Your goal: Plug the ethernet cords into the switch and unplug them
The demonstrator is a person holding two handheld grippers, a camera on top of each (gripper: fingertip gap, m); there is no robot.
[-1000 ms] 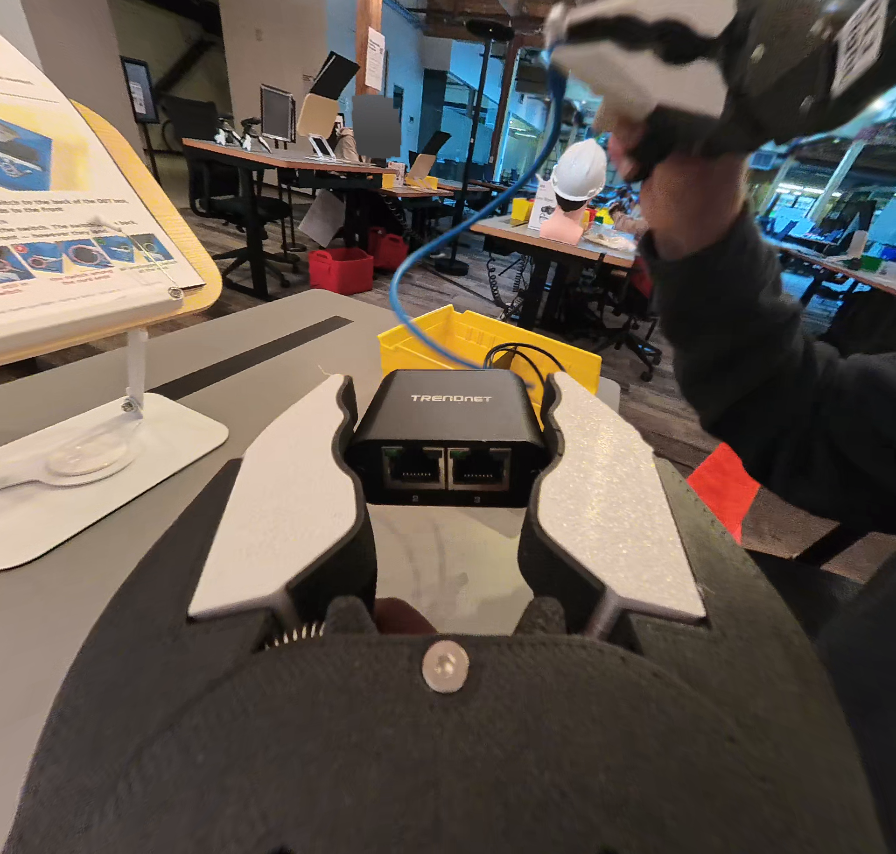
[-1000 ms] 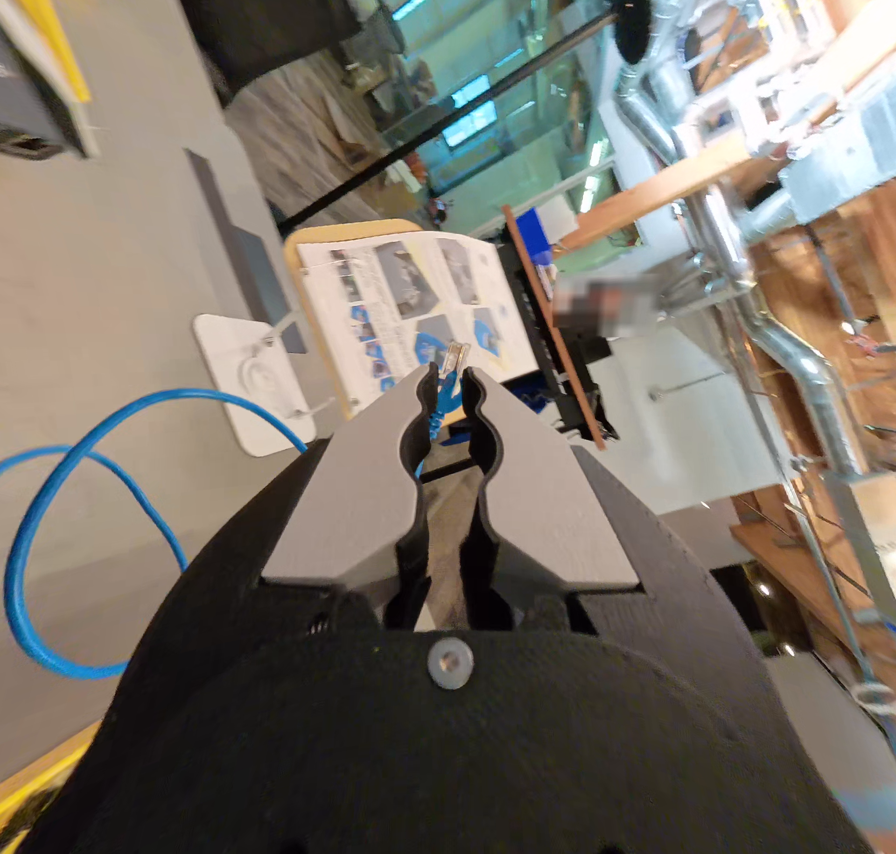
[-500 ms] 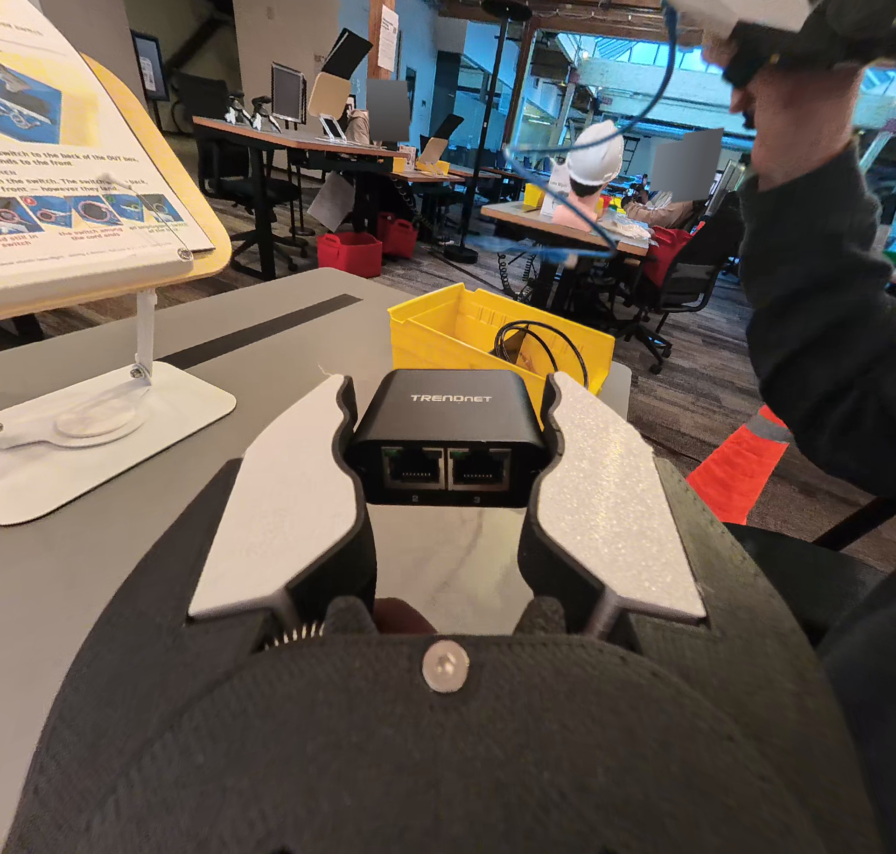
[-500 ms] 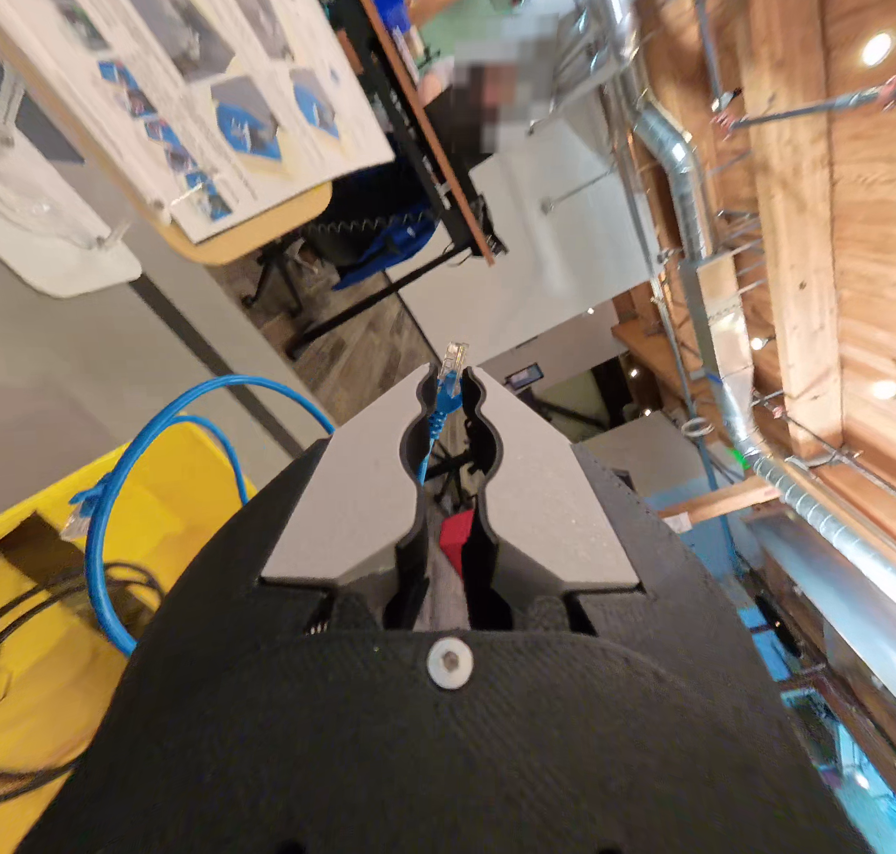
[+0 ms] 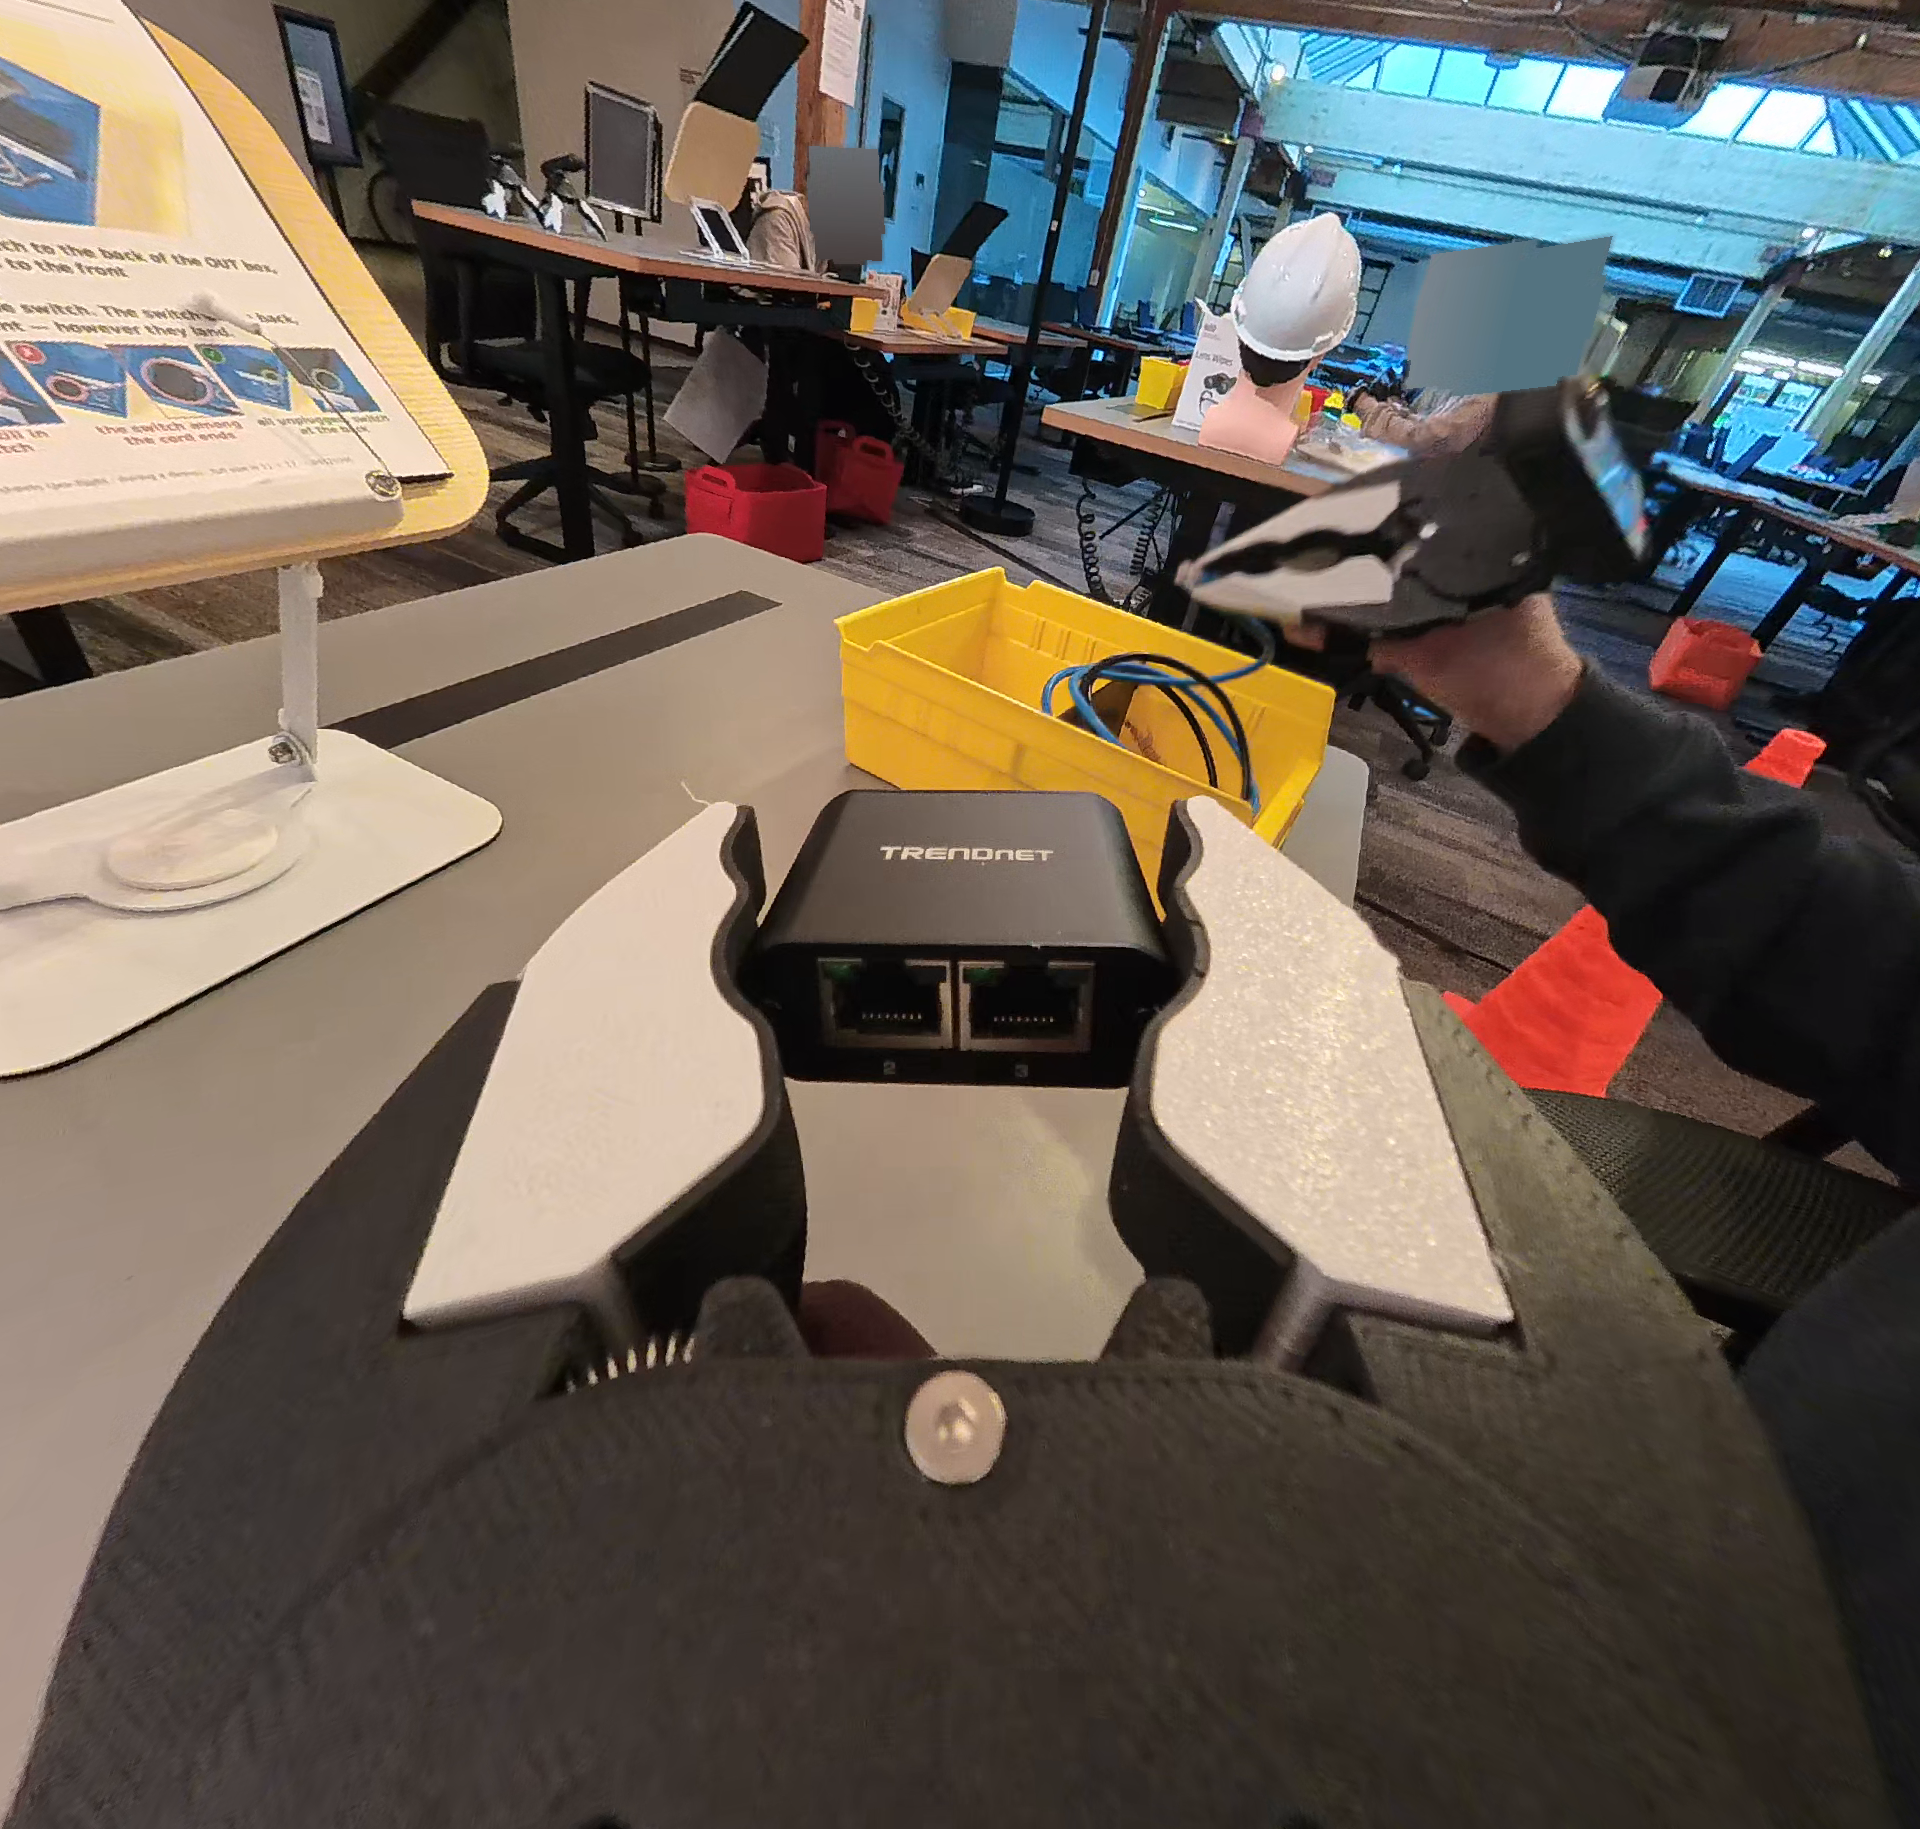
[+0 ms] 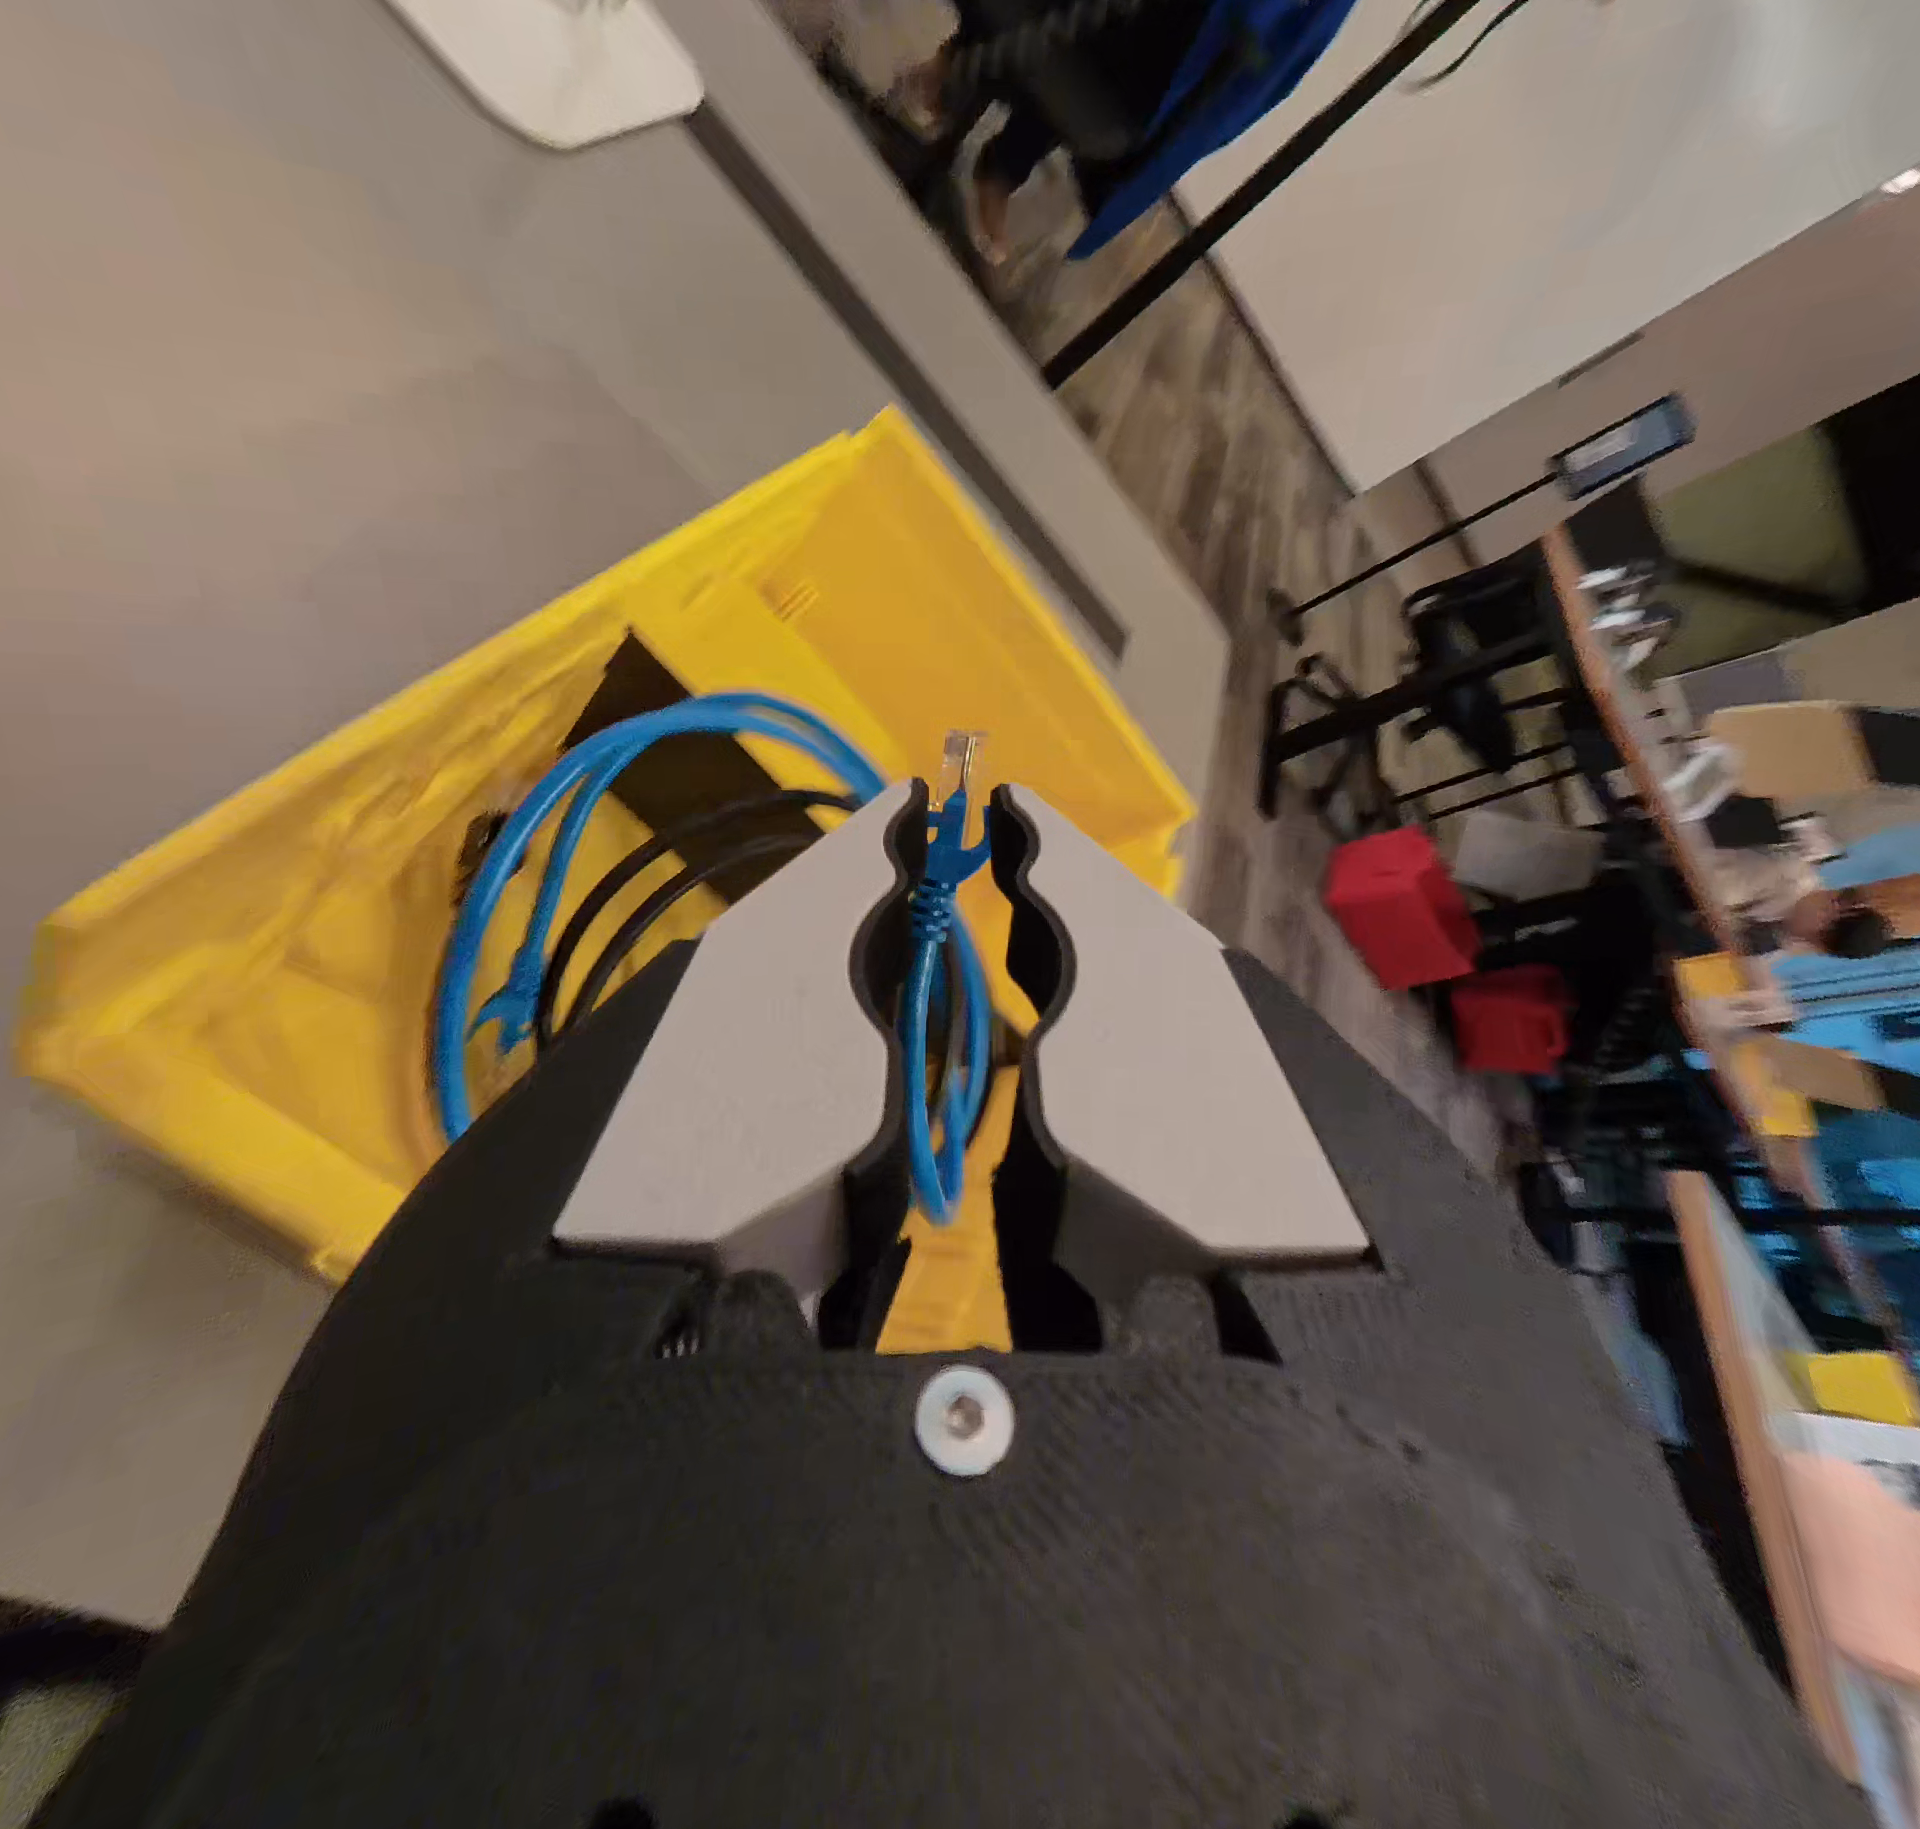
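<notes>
My left gripper (image 5: 956, 829) is shut on the black switch (image 5: 956, 906) and holds it on the grey table (image 5: 582, 740). Its two empty ports face the camera. My right gripper (image 6: 958, 800) is shut on the blue ethernet cord (image 6: 940, 958) just behind its clear plug (image 6: 962, 759), which sticks out past the fingertips. In the left wrist view the right gripper (image 5: 1210, 574) hangs above the yellow bin (image 5: 935, 667). The cord's loop (image 5: 1101, 683) lies in the bin with a black cord (image 5: 1190, 709). The bin (image 6: 260, 948) shows below the right gripper.
An instruction board on a white stand (image 5: 208, 823) sits at the table's left. The table's right edge (image 5: 1351, 844) runs beside the bin. Orange cones (image 5: 1558, 1010) stand on the floor to the right. A person's sleeve (image 5: 1714, 896) reaches in from the right. Left tips to right tips: about 35 cm.
My right gripper has come down from high up to just above the yellow bin, still gripping the plug end. The blue cord's loop has dropped into the bin. My left gripper and the switch stayed put.
</notes>
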